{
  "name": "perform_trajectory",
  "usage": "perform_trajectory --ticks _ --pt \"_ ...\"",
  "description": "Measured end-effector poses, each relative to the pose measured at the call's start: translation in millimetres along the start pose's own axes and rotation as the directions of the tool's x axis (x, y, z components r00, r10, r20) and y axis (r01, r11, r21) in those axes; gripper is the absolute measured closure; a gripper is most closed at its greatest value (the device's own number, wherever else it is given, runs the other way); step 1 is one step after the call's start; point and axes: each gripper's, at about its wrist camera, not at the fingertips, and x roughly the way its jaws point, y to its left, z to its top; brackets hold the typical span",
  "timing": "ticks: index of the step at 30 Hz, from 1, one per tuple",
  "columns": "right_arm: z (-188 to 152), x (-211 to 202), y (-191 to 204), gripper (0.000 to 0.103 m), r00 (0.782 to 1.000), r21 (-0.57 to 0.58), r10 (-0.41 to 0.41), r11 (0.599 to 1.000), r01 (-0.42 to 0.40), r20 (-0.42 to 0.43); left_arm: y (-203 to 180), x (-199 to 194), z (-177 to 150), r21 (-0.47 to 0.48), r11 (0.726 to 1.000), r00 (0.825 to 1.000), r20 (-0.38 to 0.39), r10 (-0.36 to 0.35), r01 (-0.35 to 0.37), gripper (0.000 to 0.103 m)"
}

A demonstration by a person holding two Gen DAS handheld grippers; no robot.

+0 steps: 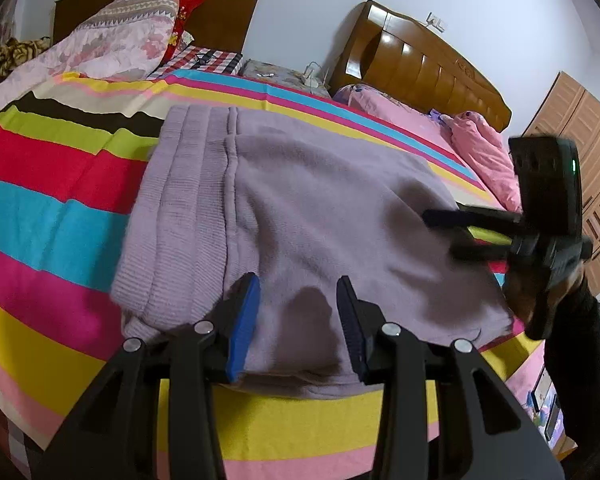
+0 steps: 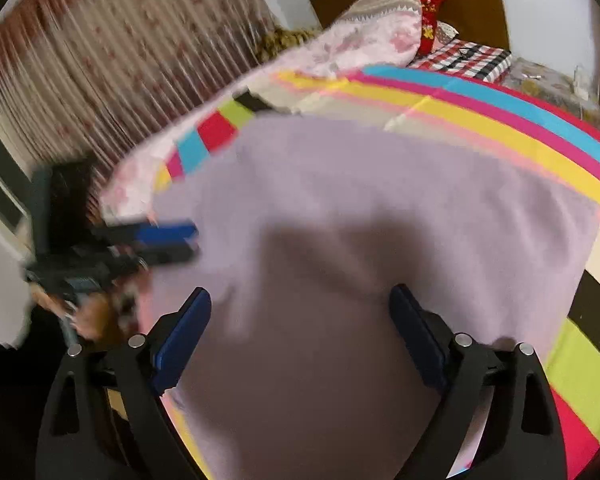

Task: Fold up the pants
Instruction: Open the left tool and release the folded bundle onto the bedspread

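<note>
Folded lilac knit pants (image 1: 300, 208) on rainbow-striped bedspread (image 1: 60, 208); left gripper (image 1: 298, 320) part-open over near edge; right gripper (image 1: 456, 232) alongside, blurred

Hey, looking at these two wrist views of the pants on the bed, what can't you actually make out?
- Left wrist view: the near edge of the folded lilac knit pants is hidden behind the left gripper, so any contact there is unclear.
- Left wrist view: the right gripper is motion-blurred.
- Right wrist view: the whole picture is smeared; the pants' folds and ribbed waistband are lost.
- Both views: the striped bedsheet is cut off by the fisheye edge.
</note>
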Motion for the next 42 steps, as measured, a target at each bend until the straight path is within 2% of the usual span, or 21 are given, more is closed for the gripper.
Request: perform_trajectory --ticks 1,2,4,6,8,9,11,14,17,20,21,22,24,27,29,31,33,37,40,41,42 --pt "5.2 -9.7 -2.5 0.014 0.999 0.015 -0.012 1.000 0.012 0.040 1.4 -0.4 -0.2 -0.005 1.000 1.000 0.003 -0.006 0.006 0.063" --pt "12.0 -23.2 -7.3 0.014 0.994 0.021 0.011 1.000 -0.014 0.107 2.2 -0.4 -0.4 -0.010 1.000 1.000 0.006 -0.011 0.011 0.063" --pt "21.1 -29.8 -20.2 0.014 0.989 0.061 0.038 0.997 -0.047 0.141 3.9 0.1 0.2 -0.018 1.000 1.000 0.011 -0.020 0.020 0.063" --pt "30.1 -13.0 -39.4 0.014 0.996 0.066 -0.046 0.997 0.041 0.070 1.8 0.1 0.1 -0.012 1.000 1.000 0.009 -0.019 0.019 0.063" --pt "34.9 10.8 -71.7 0.014 0.981 0.093 -0.191 0.977 0.193 -0.030 2.2 0.1 -0.3 -0.009 1.000 1.000 0.008 -0.020 0.020 0.063" --pt "38.7 13.9 -80.9 0.016 0.981 0.114 -0.192 0.975 0.193 -0.024 2.0 -0.2 -0.9 -0.008 1.000 1.000 0.010 -0.021 0.021 0.063" --pt "47.4 3.9 -91.3 0.017 0.987 0.172 -0.154 0.975 0.143 0.050 1.6 -0.6 -2.0 -0.007 1.000 1.000 0.014 -0.022 0.022 0.063" --pt "59.4 -5.3 -103.3 0.014 0.974 0.257 -0.190 0.954 0.154 0.124 2.0 -0.6 -2.4 -0.014 1.000 1.000 0.019 -0.021 0.021 0.063" --pt "58.3 8.9 -116.0 0.014 0.970 0.305 -0.237 0.928 0.213 0.045 0.1 0.4 -2.7 -0.002 1.000 1.000 0.018 -0.010 0.010 0.063" --pt "66.8 3.7 -94.9 0.014 0.933 0.272 -0.349 0.909 0.315 0.087 -0.1 -0.4 -4.0 -0.001 1.000 1.000 0.024 -0.015 0.015 0.063" --pt "70.0 1.8 -72.8 0.014 0.929 0.226 -0.348 0.922 0.315 0.125 -0.1 -0.7 -5.1 0.001 1.000 0.999 0.030 -0.017 0.017 0.063" --pt "72.2 4.1 -52.3 0.014 0.938 0.172 -0.314 0.942 0.289 0.144 0.1 -0.9 -6.0 0.004 1.000 0.999 0.034 -0.017 0.017 0.063" --pt "75.6 18.1 -18.2 0.014 0.953 0.049 -0.274 0.962 0.270 0.130 -0.5 -0.7 -6.3 0.009 1.000 0.999 0.038 -0.012 0.012 0.063" --pt "78.1 62.0 33.4 0.014 0.965 -0.140 -0.259 0.955 0.261 0.032 -1.7 -1.1 -7.0 0.013 1.000 0.999 0.037 -0.008 0.007 0.063" --pt "78.1 83.3 45.9 0.014 0.959 -0.197 -0.283 0.940 0.279 0.006 -2.0 -2.0 -7.6 0.013 1.000 0.999 0.039 -0.006 0.005 0.063" --pt "82.6 107.3 43.8 0.014 0.945 -0.192 -0.326 0.930 0.314 -0.034 -4.4 -2.4 -8.8 0.021 1.000 0.999 0.041 0.008 -0.008 0.063" --pt "93.7 119.2 27.7 0.011 0.948 -0.114 -0.311 0.946 0.303 -0.060 -9.5 -1.2 -9.4 0.046 0.998 0.999 0.040 0.034 -0.036 0.063" --pt "107.4 99.7 2.2 0.009 0.956 0.074 -0.293 0.953 0.293 -0.015 -15.7 0.0 -10.0 0.074 0.995 0.997 0.039 0.065 -0.068 0.063" --pt "100.6 96.4 16.0 0.008 0.972 0.048 -0.236 0.971 0.236 -0.003 -14.5 -0.4 -9.9 0.068 0.996 0.997 0.045 0.057 -0.060 0.063" --pt "93.7 103.9 22.9 0.008 0.964 -0.015 -0.263 0.965 0.263 -0.035 -13.8 -0.4 -9.5 0.066 0.996 0.998 0.045 0.054 -0.057 0.063" --pt "86.4 110.4 27.8 0.008 0.947 -0.074 -0.316 0.947 0.311 -0.061 -12.8 -0.4 -9.0 0.066 0.996 0.998 0.044 0.052 -0.055 0.063"
